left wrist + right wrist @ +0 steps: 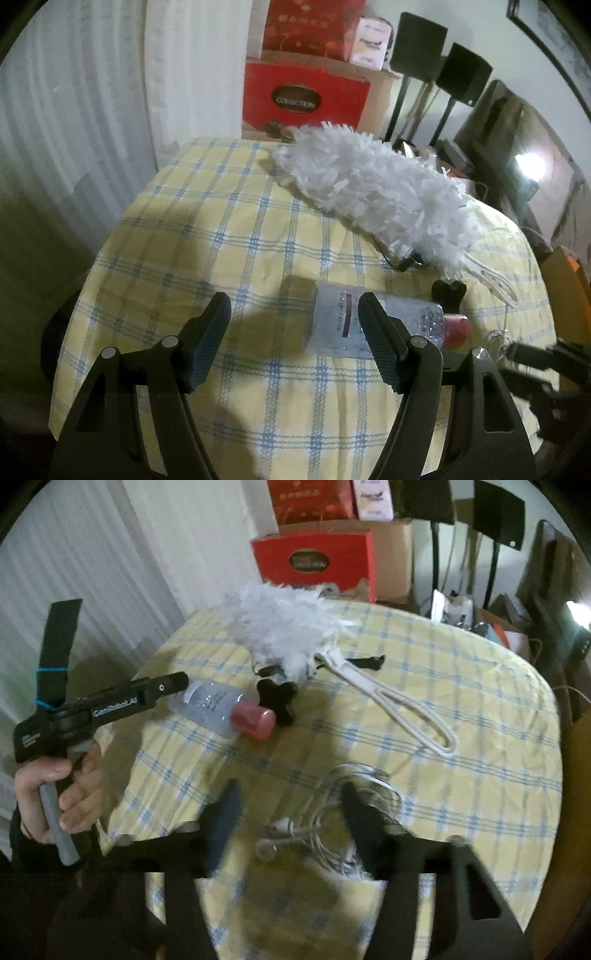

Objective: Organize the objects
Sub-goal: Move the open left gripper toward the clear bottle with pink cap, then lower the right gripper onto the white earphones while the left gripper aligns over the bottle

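Right wrist view: my right gripper jaws stand apart around tangled white earphones; my left gripper jaws gape above the table, beside a clear bottle.

Both the left hand-held gripper and right hand-held gripper angle downward, jaws apart.

The right gripper was blurred, so whether its pads touched the earphones could not be told. The left finger hid part of the bottle. The box label was unreadable.
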A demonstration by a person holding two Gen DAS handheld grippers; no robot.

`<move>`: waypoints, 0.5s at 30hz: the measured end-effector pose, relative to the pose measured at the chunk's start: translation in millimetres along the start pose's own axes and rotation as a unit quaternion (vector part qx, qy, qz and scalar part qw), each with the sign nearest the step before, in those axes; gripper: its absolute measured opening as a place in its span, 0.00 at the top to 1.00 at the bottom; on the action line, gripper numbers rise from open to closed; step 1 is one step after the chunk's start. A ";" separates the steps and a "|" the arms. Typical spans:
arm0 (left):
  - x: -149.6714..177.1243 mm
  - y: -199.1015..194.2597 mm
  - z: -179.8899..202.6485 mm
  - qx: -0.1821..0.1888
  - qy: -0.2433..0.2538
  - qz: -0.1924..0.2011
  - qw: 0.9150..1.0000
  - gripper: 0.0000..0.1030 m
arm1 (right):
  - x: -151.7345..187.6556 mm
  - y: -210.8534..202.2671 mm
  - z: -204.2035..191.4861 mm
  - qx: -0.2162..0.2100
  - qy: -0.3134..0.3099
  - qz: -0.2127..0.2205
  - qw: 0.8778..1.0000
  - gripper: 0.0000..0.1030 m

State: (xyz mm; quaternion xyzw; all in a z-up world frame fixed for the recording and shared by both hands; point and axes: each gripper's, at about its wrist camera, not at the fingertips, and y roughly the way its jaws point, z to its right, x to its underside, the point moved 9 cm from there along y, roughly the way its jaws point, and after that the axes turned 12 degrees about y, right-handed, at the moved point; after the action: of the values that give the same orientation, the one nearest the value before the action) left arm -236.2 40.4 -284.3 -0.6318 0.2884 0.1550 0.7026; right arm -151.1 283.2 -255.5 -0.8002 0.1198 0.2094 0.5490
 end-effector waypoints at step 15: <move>26.4 6.4 11.2 0.007 0.087 -0.084 0.993 0.34 | -63.3 23.0 -10.7 -0.056 0.044 0.045 0.996 0.85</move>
State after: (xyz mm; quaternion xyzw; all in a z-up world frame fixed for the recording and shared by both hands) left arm -216.8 48.5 -304.9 -0.6598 0.2953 0.0383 0.6899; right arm -214.5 262.4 -241.7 -0.8322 0.1678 0.2044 0.4874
